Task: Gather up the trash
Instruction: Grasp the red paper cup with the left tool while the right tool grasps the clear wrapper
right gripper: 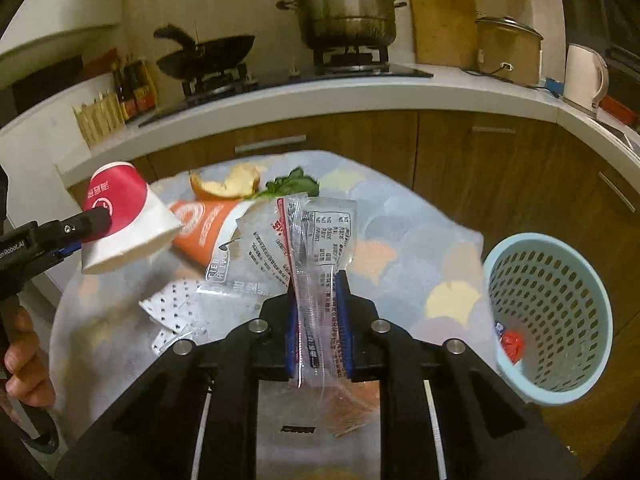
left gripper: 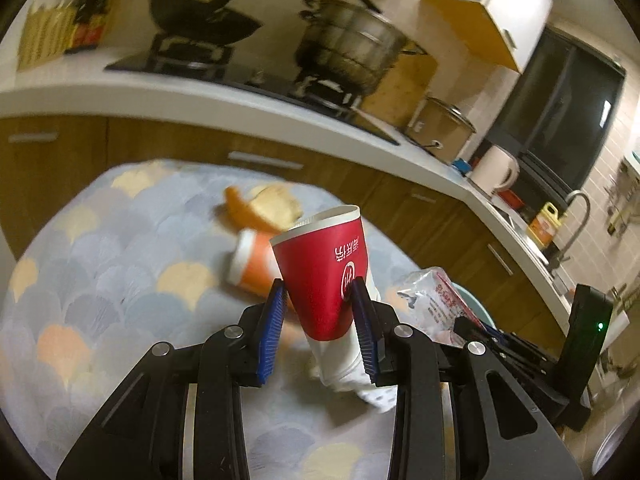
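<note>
Between both jaws — red cup (left gripper: 320, 276) left, wrapper (right gripper: 316, 264) right.

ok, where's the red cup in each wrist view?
Left wrist: red cup centre frame, pinched in the left tool, rim up and away.
Right wrist: red cup at the left edge, held off the table, white rim tilted down-right.
Shared landmark: orange cup lying on the table just behind it.
</note>
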Available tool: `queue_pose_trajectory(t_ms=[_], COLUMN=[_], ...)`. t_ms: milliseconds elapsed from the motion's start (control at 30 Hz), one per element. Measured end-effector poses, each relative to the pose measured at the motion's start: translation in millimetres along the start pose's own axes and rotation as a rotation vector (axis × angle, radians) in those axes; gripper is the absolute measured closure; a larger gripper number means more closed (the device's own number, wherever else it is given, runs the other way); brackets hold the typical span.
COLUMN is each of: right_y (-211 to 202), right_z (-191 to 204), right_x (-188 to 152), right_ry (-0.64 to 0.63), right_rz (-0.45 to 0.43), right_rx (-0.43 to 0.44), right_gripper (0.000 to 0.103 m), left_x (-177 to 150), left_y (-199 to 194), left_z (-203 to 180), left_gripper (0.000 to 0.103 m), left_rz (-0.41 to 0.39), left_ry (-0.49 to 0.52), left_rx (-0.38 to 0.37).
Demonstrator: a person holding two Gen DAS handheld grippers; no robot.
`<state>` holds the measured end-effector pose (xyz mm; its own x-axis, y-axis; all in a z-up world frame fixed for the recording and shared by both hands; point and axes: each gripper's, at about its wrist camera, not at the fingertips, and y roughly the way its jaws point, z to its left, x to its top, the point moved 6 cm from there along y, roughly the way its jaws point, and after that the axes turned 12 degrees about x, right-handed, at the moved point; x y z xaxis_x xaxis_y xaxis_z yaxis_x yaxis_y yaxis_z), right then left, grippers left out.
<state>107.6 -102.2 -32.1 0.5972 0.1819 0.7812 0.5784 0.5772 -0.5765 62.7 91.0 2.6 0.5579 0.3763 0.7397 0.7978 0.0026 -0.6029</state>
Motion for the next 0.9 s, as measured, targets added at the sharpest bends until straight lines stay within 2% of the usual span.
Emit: queue_pose_trajectory(t_ms=[200, 400, 633, 767, 900], right_y=[-30.3, -56.7, -79.4, -83.5, -80.6], right_z=[-30.0, -91.7, -168.4, -196.4, -220.2], right_x=[10.2, 4.8, -15.9, -28.2, -42.3], right_ry=[0.033, 0.120, 0.242, 0.271, 0.312], right_rz=[-0.067, -0.105, -0.117, -0.108, -0.086], right_rx=[-0.046, -0.149, -0.278, -0.351, -0.395], right_gripper=[0.089, 0.089, 0.089, 0.089, 0.089], left_x=[8.1, 5.8, -8.0, -21.0, -36.4], left_y=[3.6, 33.1, 70.0, 85.8, 103.6], left_z=[-60.6, -124.8, -191.2, -221.2, -247.3], left_gripper=[0.071, 0.071, 0.071, 0.071, 0.071], left_rz=[0.013, 0.084, 0.165, 0.202, 0.247], left_ry=[0.110, 0.205, 0.313, 0.343, 0.381], left_rx=[-0.064, -0.139, -0.194, -0.237, -0.245])
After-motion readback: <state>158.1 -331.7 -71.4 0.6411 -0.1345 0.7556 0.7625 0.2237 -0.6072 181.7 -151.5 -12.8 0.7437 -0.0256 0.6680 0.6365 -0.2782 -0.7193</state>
